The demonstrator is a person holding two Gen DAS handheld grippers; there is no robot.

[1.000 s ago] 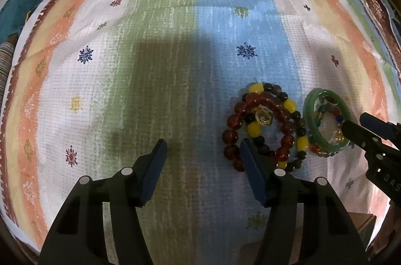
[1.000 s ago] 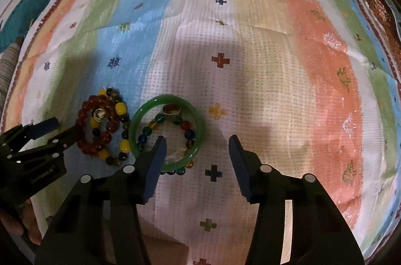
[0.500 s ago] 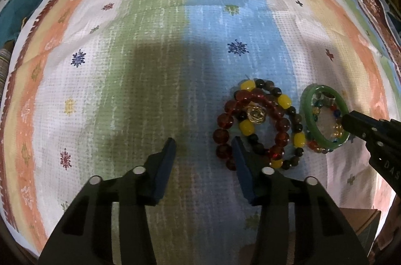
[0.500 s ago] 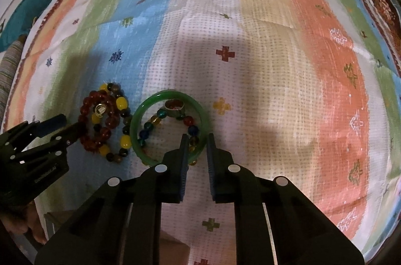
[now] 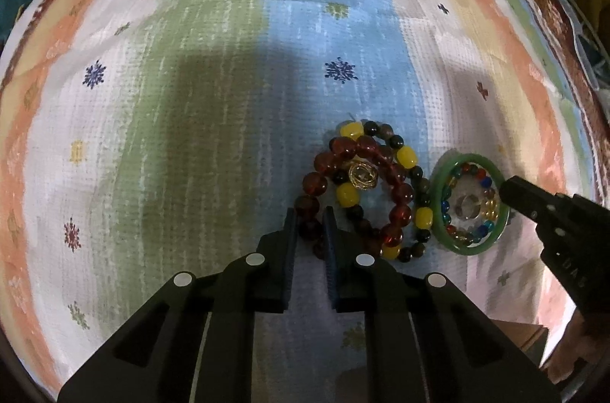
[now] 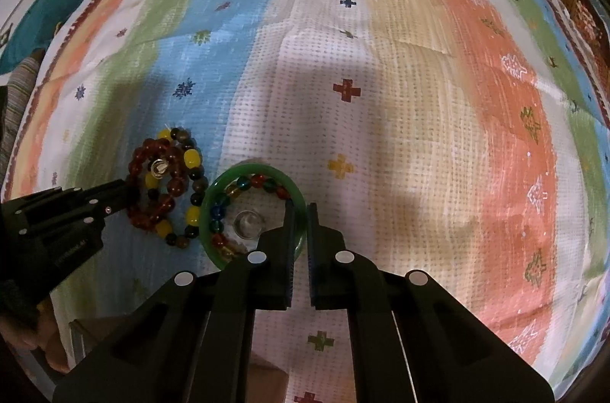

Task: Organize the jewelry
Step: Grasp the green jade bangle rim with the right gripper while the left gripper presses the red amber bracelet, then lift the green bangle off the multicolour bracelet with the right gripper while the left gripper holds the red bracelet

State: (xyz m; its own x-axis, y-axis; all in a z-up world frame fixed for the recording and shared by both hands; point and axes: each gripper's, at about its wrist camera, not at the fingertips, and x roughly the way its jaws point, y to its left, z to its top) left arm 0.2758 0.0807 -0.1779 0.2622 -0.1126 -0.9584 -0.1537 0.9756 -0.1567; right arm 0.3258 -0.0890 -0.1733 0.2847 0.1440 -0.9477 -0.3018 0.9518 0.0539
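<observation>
On striped cloth [image 6: 381, 143] both tools seem to start the pick-up step: left gripper [image 5: 309, 216] pinches the red bead bracelet [image 5: 324, 182], right gripper [image 6: 300, 212] clamps the green bangle [image 6: 217, 189], so next probably lifting them apart carefully.

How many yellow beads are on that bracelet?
5 on the bracelet: one at the far end, one mid-right, one inside, two near; the left fingers may hide more.

— How's the light?
— Warm and dim; broad soft shadows darken the striped cloth [image 5: 213, 105] at centre in both views.
— Sharpness?
— Centre crisp; fisheye bends the edges, corners black, upper rim slightly smeared.
</observation>
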